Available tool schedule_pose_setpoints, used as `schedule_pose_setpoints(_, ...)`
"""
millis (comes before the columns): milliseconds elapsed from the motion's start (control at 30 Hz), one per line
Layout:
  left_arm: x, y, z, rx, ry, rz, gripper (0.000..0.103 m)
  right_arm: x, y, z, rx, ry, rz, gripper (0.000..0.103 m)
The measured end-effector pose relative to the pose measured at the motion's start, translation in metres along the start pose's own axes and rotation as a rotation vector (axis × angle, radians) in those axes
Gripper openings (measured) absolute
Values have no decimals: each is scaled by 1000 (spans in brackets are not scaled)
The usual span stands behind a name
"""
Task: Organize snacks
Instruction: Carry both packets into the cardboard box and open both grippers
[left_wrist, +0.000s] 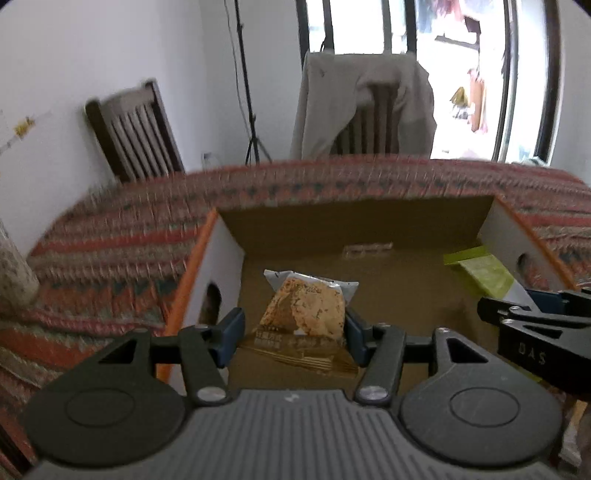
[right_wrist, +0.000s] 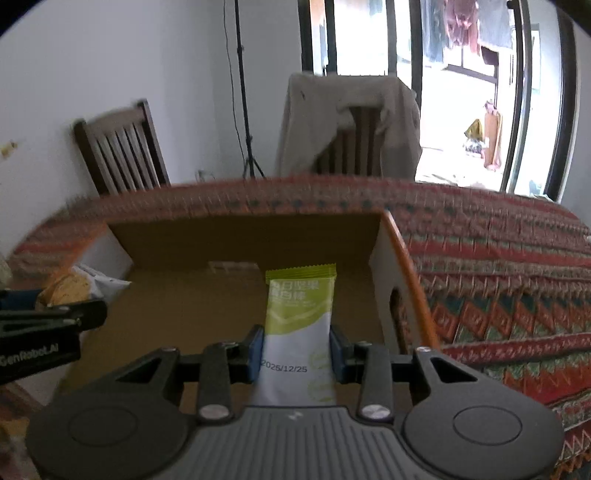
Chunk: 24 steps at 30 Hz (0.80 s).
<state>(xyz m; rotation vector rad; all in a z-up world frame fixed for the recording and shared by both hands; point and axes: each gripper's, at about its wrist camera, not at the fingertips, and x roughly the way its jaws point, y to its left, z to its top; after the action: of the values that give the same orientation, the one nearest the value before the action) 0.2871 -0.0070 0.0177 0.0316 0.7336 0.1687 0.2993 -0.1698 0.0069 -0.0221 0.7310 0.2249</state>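
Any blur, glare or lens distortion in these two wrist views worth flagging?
Left wrist view: patterned tablecloth smeared by motion blur, window blown out, held cookie packet fairly sharp. Right wrist view: same cloth blur and window glare; the green snack bar print stays legible; fisheye bends the room edges.

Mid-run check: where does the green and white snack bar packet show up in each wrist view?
Left wrist: the green and white snack bar packet sits at the right edge, in the right gripper, over the cardboard box.
Right wrist: bottom centre, upright between the closed jaws, date print facing the camera.
Shared landmark: the chair draped with a beige cloth behind the table, near the top centre of both.
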Motion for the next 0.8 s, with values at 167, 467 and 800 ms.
schedule_pose_setpoints(167, 6, 7, -7, -12, 2, -23, 65, 3, 0, -6, 1, 11, 25, 40)
schedule_pose_setpoints(467, -49, 34, -7, -81, -150, -72, 103, -51, -12, -8, 0, -101, 105, 98)
schedule_pose_setpoints(800, -132, 52, -35, -73, -311, -145, 103, -137, -18, -37, -50, -247, 137, 103)
